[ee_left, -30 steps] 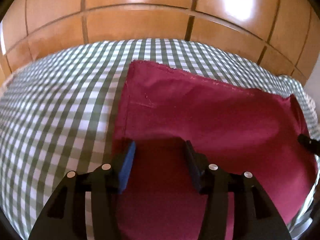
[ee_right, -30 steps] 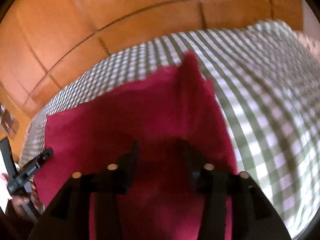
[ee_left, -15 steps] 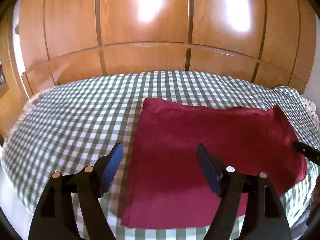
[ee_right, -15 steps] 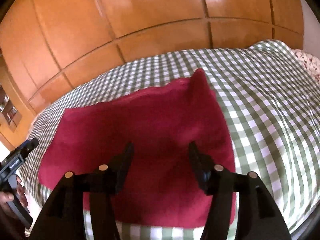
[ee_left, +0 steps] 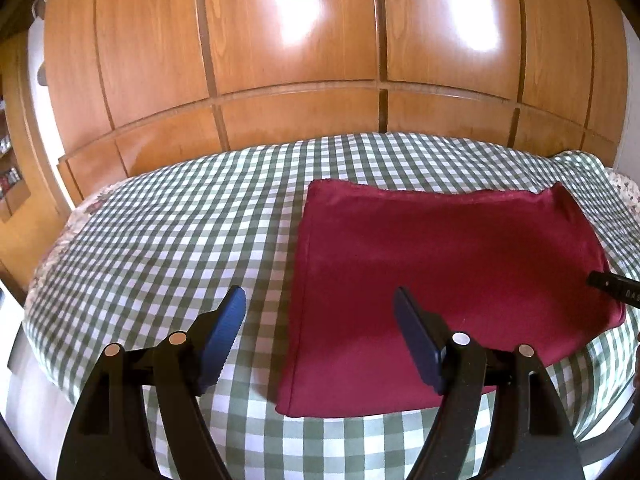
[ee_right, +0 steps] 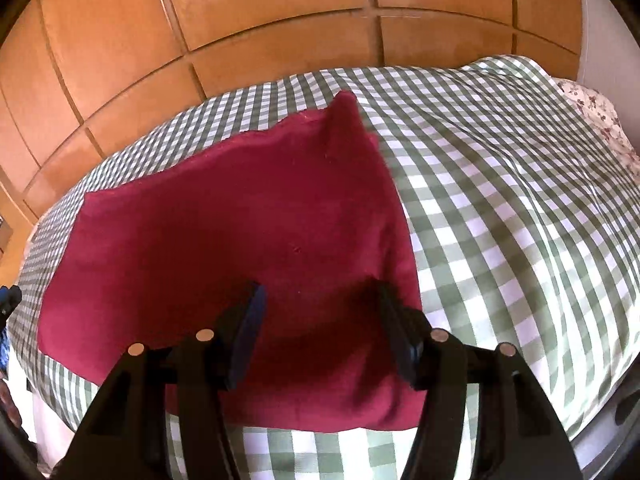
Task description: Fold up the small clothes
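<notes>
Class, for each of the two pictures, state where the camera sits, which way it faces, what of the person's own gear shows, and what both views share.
Left wrist: on the left gripper, looking down and forward over the bed's left part; its open fingers and the other gripper's tip show.
Right wrist: on the right gripper, looking down at the cloth's right part; its open fingers show.
Shared: red cloth, checked cover, wooden wardrobe.

Right of the left gripper (ee_left: 320, 312), only the tip of the right gripper (ee_left: 614, 289) is seen, cut by the frame edge, its lettering unreadable. The cloth's (ee_left: 448, 280) near edge is partly hidden behind a finger (ee_left: 418, 340). Left of the right gripper (ee_right: 320, 308), a dark tip (ee_right: 9, 300) is cropped and a hand (ee_right: 6, 400) barely shown.
</notes>
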A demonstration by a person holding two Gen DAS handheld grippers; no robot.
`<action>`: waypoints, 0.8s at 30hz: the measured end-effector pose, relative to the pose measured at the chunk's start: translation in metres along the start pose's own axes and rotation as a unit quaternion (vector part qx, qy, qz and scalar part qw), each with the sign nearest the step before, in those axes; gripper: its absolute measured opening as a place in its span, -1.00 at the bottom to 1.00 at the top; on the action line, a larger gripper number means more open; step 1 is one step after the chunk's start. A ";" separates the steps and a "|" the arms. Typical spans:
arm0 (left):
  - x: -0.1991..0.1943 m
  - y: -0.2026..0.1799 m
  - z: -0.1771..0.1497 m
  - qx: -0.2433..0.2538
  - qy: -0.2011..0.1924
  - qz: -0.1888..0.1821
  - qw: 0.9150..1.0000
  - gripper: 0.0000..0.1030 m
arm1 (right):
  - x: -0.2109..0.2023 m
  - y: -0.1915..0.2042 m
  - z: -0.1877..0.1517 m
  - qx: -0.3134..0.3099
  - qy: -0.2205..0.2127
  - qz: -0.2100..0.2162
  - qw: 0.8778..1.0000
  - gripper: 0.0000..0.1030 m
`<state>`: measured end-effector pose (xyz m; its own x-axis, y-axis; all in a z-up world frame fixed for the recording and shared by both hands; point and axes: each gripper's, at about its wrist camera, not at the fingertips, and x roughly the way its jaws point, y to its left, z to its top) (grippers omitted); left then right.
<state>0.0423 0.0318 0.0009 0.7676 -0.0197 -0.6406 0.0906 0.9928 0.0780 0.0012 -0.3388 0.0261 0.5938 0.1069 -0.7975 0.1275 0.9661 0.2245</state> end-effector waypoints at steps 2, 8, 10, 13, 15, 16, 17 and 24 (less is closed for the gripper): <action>0.001 -0.001 -0.001 0.003 0.000 0.001 1.000 0.46 | 0.000 0.002 0.000 0.000 0.001 -0.001 1.000 0.17; 0.007 0.001 -0.003 0.005 0.007 0.003 1.000 0.46 | -0.005 0.003 0.011 0.010 -0.007 0.006 1.000 0.22; 0.013 0.003 -0.003 0.003 0.013 0.004 1.000 0.46 | -0.005 0.002 0.020 0.012 -0.015 -0.001 1.000 0.23; 0.022 0.005 -0.004 0.003 0.022 0.010 1.000 0.46 | 0.001 -0.005 0.036 0.024 -0.025 -0.017 0.999 0.23; 0.028 0.006 -0.004 0.002 0.027 0.014 1.000 0.46 | 0.009 -0.010 0.050 0.028 -0.032 -0.033 0.999 0.23; 0.032 0.008 -0.003 0.001 0.030 0.017 0.999 0.46 | 0.013 -0.013 0.056 0.030 -0.032 -0.040 0.998 0.23; 0.033 0.008 -0.002 0.000 0.031 0.019 0.999 0.46 | 0.021 -0.016 0.063 0.034 -0.031 -0.051 0.998 0.23; 0.051 0.012 0.005 -0.004 0.040 0.029 0.999 0.46 | 0.065 -0.018 0.081 0.021 0.003 -0.054 0.998 -0.39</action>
<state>0.0859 0.0420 -0.0271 0.7185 0.0468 -0.6939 0.0425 0.9929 0.1109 0.1018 -0.3683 0.0159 0.5692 0.0037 -0.8222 0.2244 0.9613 0.1597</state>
